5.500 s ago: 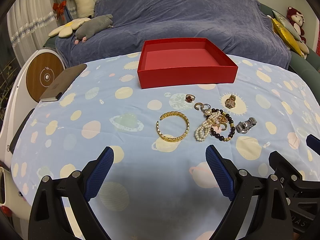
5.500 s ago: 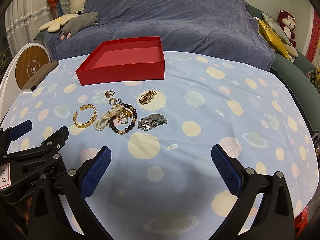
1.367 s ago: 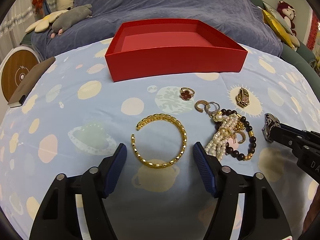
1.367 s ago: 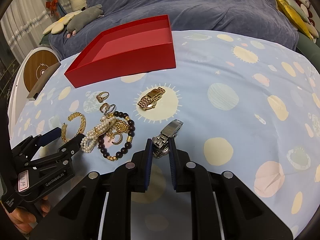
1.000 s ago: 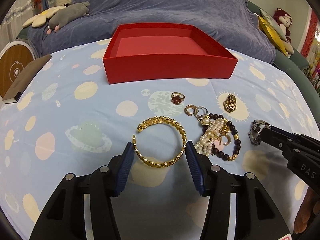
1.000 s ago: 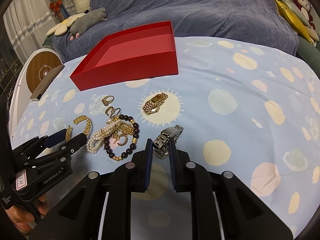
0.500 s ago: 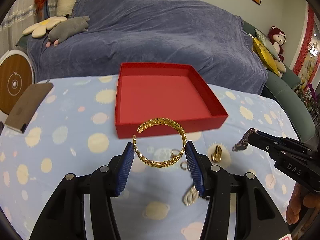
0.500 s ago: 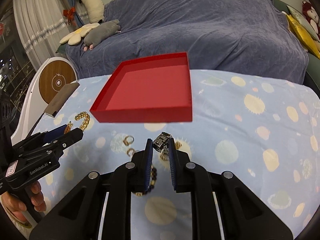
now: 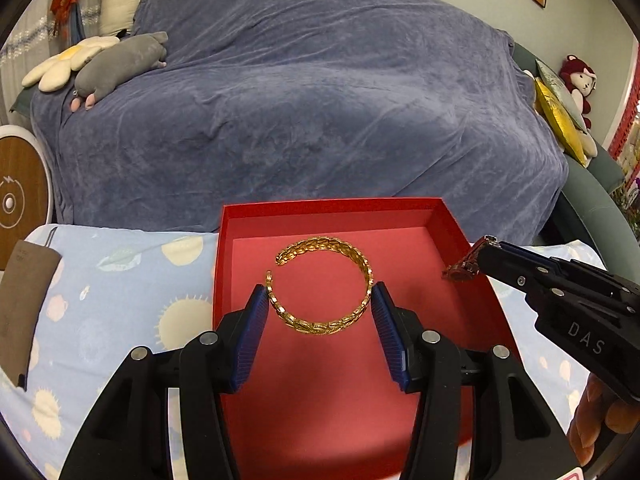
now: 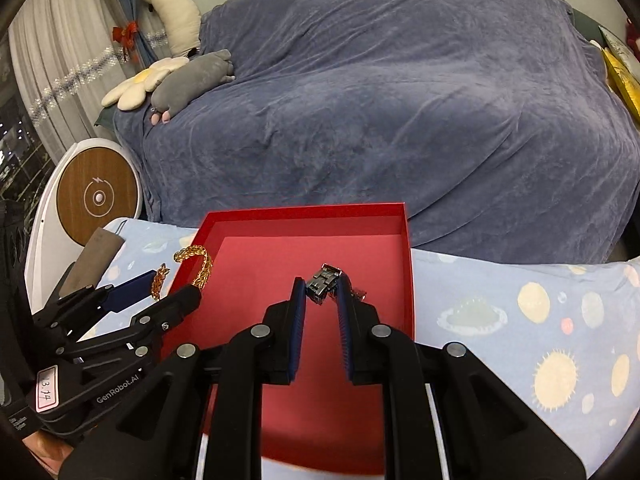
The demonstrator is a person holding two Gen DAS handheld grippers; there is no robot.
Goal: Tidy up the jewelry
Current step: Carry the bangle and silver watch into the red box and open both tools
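Left wrist view: bottom of shallow red cardboard box (image 9: pixel 472 264) cut off behind black arms. Left tongs (image 9: pixel 320 312) half spread, pinching open gold chain-link bangle (image 9: pixel 322 288) above the box floor. Right tongs (image 10: pixel 322 292) nearly pressed together, pinching silver metal watch band (image 10: pixel 324 278) over the box too; rest of band hidden between blue pads. Nearby: pale blue planet-print cloth on worktop (image 10: pixel 520 312), big blue-grey sofa cover (image 9: pixel 320 100), grey plush toy (image 9: pixel 120 62).
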